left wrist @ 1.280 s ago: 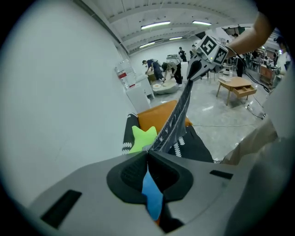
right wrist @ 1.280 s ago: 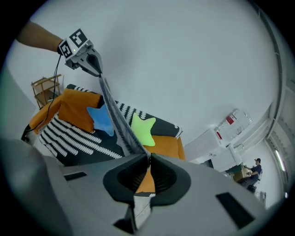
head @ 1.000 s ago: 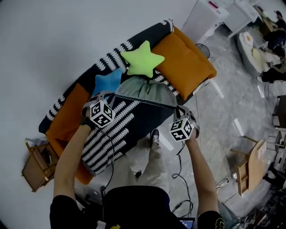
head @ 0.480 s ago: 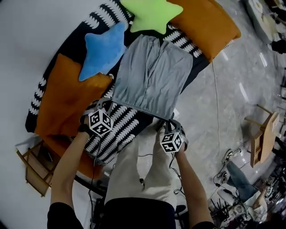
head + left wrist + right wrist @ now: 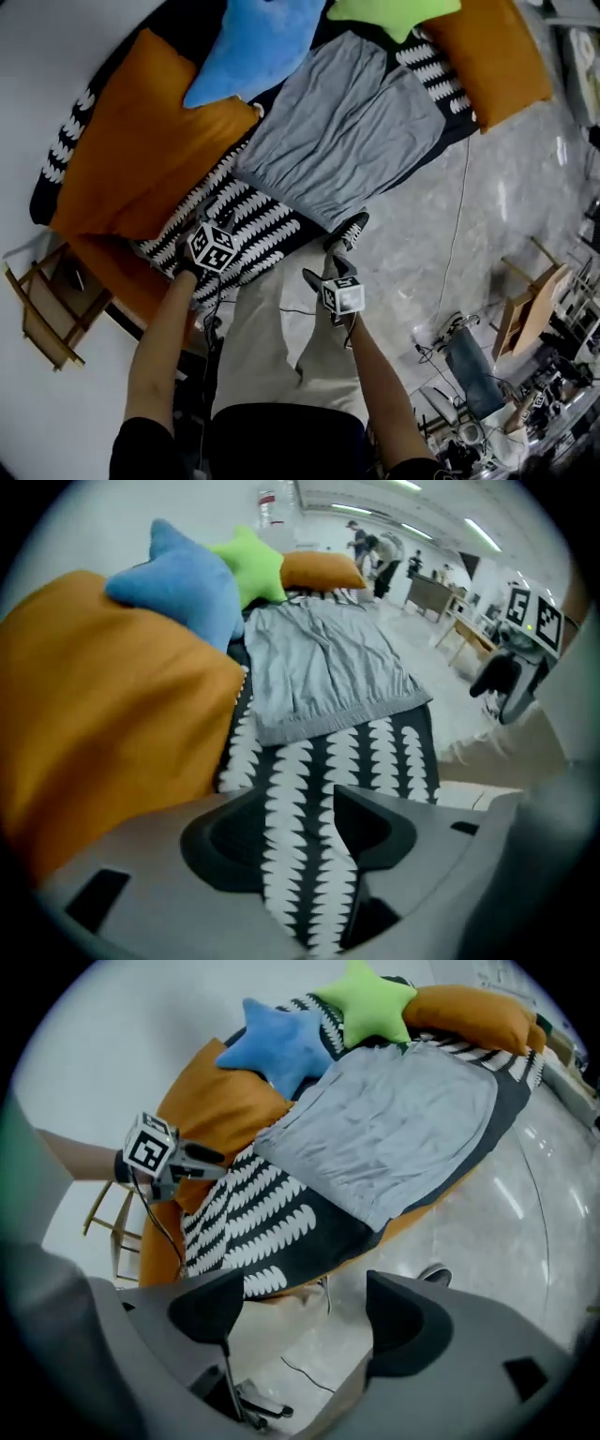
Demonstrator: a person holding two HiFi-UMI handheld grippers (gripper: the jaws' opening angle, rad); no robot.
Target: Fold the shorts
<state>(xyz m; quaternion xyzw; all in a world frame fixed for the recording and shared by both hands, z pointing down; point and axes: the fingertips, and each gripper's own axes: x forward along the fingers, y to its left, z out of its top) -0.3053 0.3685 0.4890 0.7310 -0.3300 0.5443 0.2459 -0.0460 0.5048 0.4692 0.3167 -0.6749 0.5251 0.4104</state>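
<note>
On the sofa ahead, grey shorts lie flat, waistband toward me, legs pointing away. My left gripper, nearer the waistband, and right gripper, over the floor, have just been opening, the 2 of them empty.

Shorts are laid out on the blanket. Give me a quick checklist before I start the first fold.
1. Shorts flat on blanket: ok, slight wrinkles.
2. Left gripper free: ok. Its jaws have just been opening and grip nothing; only blanket shows between them.
3. Right gripper free: ok. Its jaws have just been opening, with nothing between them.
4. Waistband uncovered, on the grippers' side: ok.
5. Leg ends clear of green star: cannot tell; they meet at the far end.
</note>
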